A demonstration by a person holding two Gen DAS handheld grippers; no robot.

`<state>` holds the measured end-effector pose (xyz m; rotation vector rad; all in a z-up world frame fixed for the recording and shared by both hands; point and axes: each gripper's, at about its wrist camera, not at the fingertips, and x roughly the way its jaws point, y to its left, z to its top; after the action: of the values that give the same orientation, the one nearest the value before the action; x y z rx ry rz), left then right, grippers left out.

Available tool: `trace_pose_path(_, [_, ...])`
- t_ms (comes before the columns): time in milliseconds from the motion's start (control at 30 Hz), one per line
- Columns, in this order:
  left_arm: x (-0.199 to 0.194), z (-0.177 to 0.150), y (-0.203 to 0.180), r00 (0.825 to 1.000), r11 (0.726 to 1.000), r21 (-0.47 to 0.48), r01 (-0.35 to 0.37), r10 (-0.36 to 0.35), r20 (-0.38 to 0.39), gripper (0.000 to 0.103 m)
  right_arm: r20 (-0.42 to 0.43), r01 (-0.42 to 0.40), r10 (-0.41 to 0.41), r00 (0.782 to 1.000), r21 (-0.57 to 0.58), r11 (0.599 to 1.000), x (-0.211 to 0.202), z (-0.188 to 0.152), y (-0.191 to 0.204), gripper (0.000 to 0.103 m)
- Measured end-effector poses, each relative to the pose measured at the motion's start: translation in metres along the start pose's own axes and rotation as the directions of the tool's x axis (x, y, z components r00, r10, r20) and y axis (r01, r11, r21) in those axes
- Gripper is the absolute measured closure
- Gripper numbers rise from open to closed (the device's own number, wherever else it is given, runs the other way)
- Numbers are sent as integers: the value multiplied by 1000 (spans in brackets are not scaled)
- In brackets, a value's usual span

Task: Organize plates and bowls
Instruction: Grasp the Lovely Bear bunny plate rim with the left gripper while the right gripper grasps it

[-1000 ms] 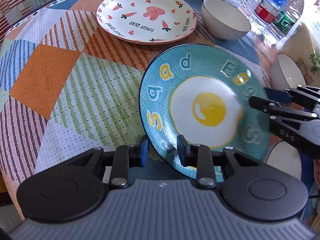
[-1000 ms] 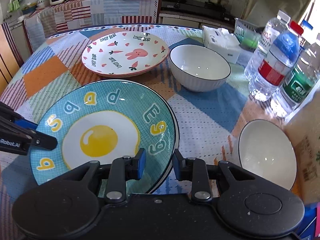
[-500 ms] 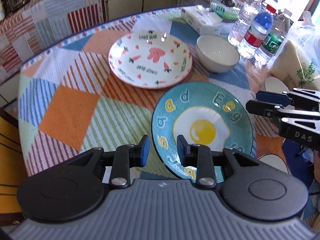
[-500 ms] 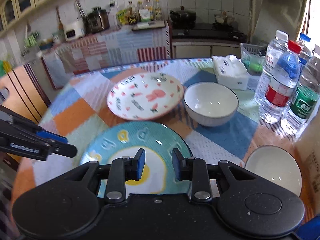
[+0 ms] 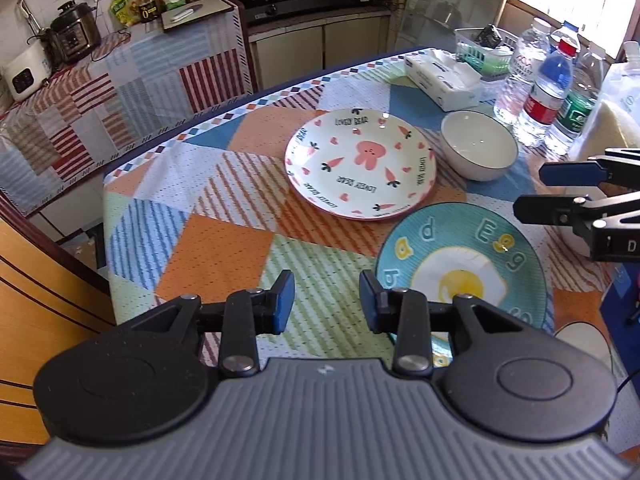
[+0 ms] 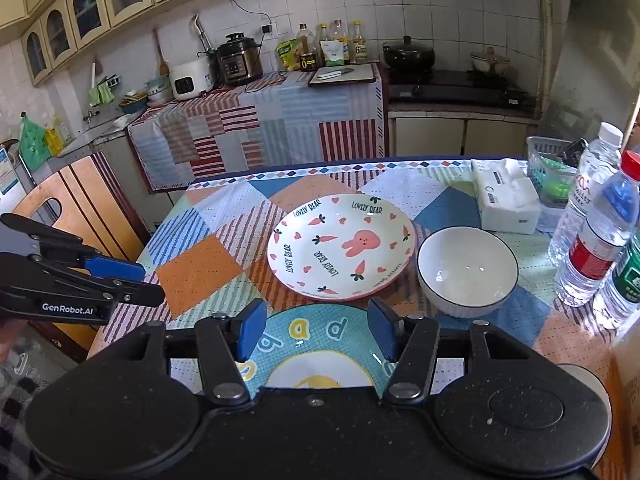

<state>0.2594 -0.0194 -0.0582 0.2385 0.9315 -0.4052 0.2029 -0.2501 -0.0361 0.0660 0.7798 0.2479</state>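
Both tongs, left tongs (image 5: 326, 300) and right tongs (image 6: 316, 326), hang wide open and empty (between pickups, I'd judge), so next grip the egg plate (image 5: 464, 268) lying on the desk (image 5: 224, 248), bunny plate (image 5: 360, 164) at its 11 o'clock.

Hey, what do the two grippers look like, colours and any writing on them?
Both are black plastic with rounded bodies, silver pivot screws and two slim fingers tipped with blue pads. The left gripper has a ribbed grey base and white "GenRobot.AI" lettering on its side. The right gripper is dusty, with partly hidden white lettering.
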Motion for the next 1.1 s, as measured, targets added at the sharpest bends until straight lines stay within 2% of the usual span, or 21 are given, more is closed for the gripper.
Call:
trace_pose_path(133, [8,5,6,1000,1000,20,-17,17,-4,56,-16,-4,4,1000,-9,1000,7,7,-1,29])
trace_pose_path(333, [34,12,21,1000,1000,-18,-25,25,0,37,-36,-30,33,999,85,996,29,10,-17,28])
trace_pose_path(400, [45,16,26,1000,999,-35,-26,26,-1,34,-49,-35,42,998,134,990,42,9,-26,28])
trace_pose_path(667, [109,36,49,1000,994,-114,0,0,0,33,-71,-53,76,995,290,955,96,3,-55,28])
trace_pose_path(900, [162,52,58,996,972,-217,88,-86,18,33,-88,-12,55,995,426,905,138,-2,-78,29])
trace_pose_path(1000, [181,56,60,995,967,-234,98,-97,15,33,-119,6,48,992,415,910,153,-2,-78,46])
trace_pose_path(1100, [197,59,64,992,956,-267,122,-123,11,33,-132,28,29,991,409,912,162,-2,-77,48])
